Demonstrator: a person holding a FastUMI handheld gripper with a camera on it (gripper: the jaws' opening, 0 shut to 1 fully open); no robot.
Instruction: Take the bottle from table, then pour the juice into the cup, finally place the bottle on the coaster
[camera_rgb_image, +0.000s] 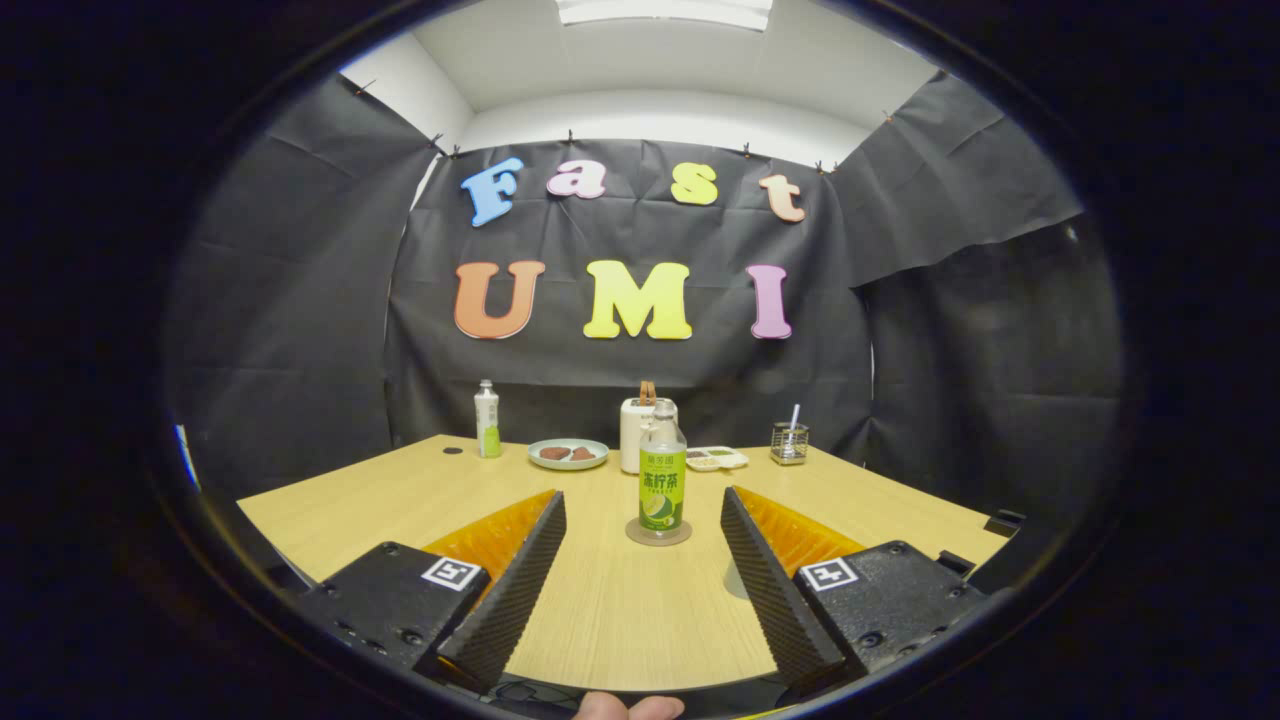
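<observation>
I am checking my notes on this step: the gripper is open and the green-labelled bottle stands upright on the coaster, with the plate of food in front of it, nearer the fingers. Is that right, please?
Not quite. In the gripper view the plate lies beyond the bottle, farther from the fingers. The rest holds: the gripper is open and the bottle stands upright on the coaster.

Bottle stands on coaster, ahead between the spread tool fingers.

Bottle on coaster, beyond spread tongs: green label, large characters, unread. Far-left bottle: label too small. Square black-white markers on tong bases.
</observation>
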